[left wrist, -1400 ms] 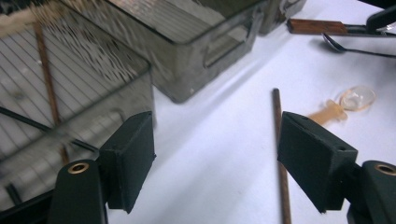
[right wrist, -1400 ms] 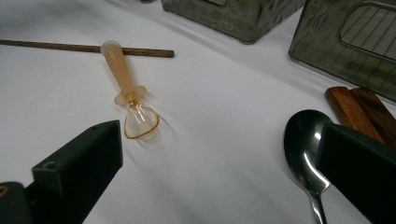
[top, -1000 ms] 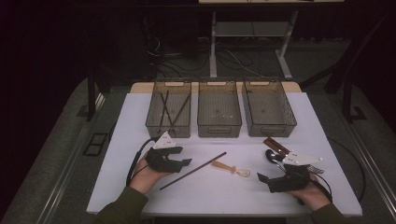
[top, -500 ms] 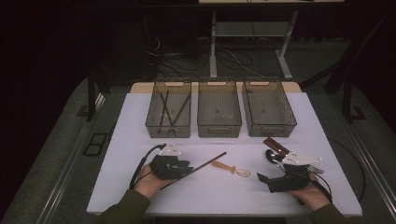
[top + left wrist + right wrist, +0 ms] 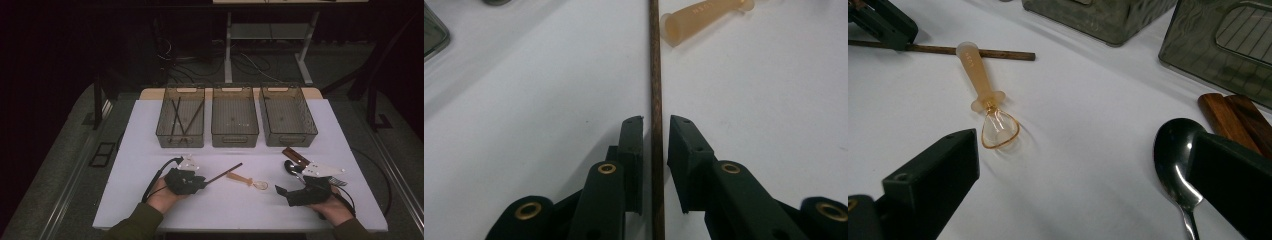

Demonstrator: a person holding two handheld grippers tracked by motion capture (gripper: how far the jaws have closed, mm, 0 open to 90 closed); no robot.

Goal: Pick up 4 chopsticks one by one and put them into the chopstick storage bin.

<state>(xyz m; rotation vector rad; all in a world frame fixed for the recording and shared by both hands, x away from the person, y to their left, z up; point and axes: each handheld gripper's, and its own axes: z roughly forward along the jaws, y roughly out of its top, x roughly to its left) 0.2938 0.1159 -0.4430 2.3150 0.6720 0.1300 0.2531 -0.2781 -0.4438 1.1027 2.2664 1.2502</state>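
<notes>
A dark brown chopstick (image 5: 226, 173) lies slanted on the white table (image 5: 150, 130). My left gripper (image 5: 199, 182) is over its near end. In the left gripper view the chopstick (image 5: 654, 60) runs straight between the two jaws of that gripper (image 5: 657, 122), which stand narrowly apart with a thin gap on each side. An amber plastic spoon (image 5: 247, 180) lies just right of the stick. My right gripper (image 5: 285, 190) rests at the front right, open wide and holding nothing (image 5: 1080, 150). A metal spoon (image 5: 1175, 155) lies by its right jaw.
Three clear bins stand in a row at the back: the left bin (image 5: 180, 144) holds several chopsticks, beside the middle bin (image 5: 235, 140) and right bin (image 5: 290, 140). Two wooden handles (image 5: 295, 156) lie behind the metal spoon (image 5: 291, 167).
My left gripper has come down and to the right onto the near end of the chopstick, which now lies between its jaws. The right gripper has stayed put.
</notes>
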